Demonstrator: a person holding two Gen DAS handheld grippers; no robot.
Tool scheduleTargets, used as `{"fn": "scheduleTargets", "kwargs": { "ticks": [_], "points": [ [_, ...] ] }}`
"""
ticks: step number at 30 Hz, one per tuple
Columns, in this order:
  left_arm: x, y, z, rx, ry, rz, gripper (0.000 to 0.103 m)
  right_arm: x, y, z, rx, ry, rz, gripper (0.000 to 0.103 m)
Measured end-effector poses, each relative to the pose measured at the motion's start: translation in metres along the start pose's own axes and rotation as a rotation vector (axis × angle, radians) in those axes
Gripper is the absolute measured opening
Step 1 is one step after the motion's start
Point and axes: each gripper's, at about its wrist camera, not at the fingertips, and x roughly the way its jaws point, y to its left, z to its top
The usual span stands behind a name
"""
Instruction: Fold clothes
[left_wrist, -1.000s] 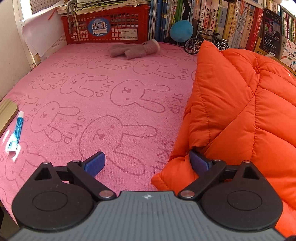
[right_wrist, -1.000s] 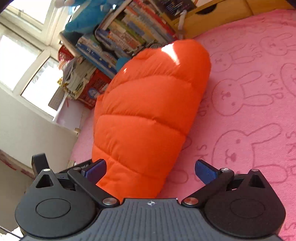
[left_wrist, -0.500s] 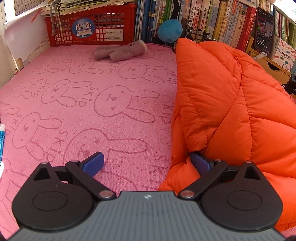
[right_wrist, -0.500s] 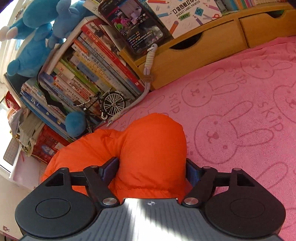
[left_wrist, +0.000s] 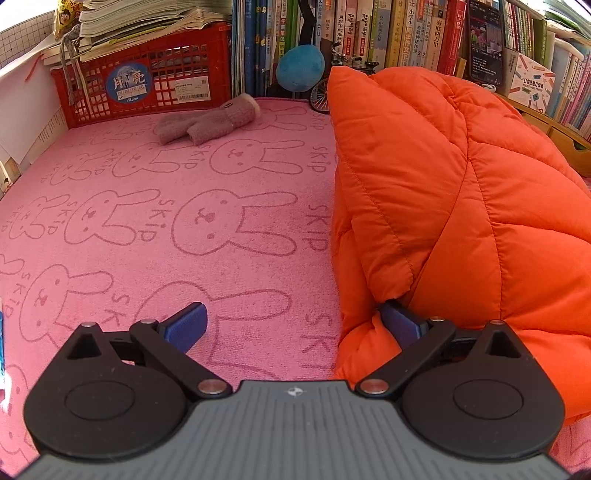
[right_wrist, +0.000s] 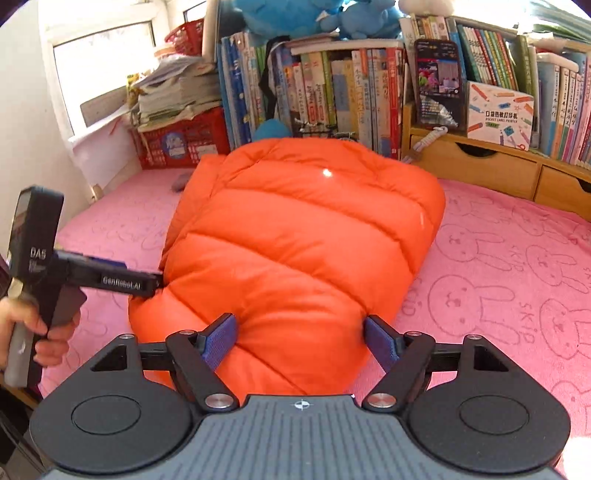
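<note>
On the pink rabbit-print blanket (right_wrist: 517, 258) lies the orange puffer jacket (right_wrist: 295, 236), folded into a thick quilted bundle; its far end reaches toward the row of books (right_wrist: 332, 92) and its near end points at the right gripper (right_wrist: 299, 339). That gripper's jaws have just been closing, and they now stand either side of the jacket's near end, the blue pads (right_wrist: 221, 338) against the padding, pinching the bulky fold between them.

Left of the jacket, as the right wrist camera sees it, the left gripper (right_wrist: 157, 282) comes in from the side, held in a hand (right_wrist: 37, 328), its tip meeting the jacket's lower edge. From its own camera, the left gripper (left_wrist: 291, 321) is spread wide: one finger (left_wrist: 400, 323) is tucked into a crease at the jacket's (left_wrist: 461, 206) corner, while the other hangs over bare blanket (left_wrist: 166, 221), clear of the cloth, so nothing is clamped.

Beyond the jacket's left side, near the back of the blanket, lie grey knitted mittens (left_wrist: 207, 123), just in front of a red plastic crate (left_wrist: 147, 81) loaded with papers. A blue plush ball (left_wrist: 299, 68) and a small model bicycle (left_wrist: 321, 92) sit by the jacket's far corner, against the books.
</note>
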Motion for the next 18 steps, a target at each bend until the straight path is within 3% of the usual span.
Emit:
{"fn": "scheduleTargets", "kwargs": {
  "ticks": [4,8,10,14,18],
  "points": [
    [-0.020,-0.007,-0.002,0.045,-0.012,0.045,0.101,-0.009,-0.021,-0.027,0.078,0.043,-0.033,0.077],
    [-0.053,-0.017,-0.002,0.097,-0.008,0.105,0.098,-0.036,-0.029,-0.032,0.055,0.077,-0.099,0.076],
    [-0.073,-0.020,0.001,0.097,0.007,0.116,0.097,-0.053,-0.030,-0.029,0.056,0.082,-0.095,0.078],
    [-0.113,-0.032,0.007,0.115,0.058,0.105,0.098,-0.077,-0.025,-0.022,0.066,0.075,-0.075,0.095],
    [-0.140,-0.044,0.004,0.132,0.082,0.095,0.100,-0.084,-0.008,-0.015,0.048,0.105,-0.039,0.095]
  ]
}}
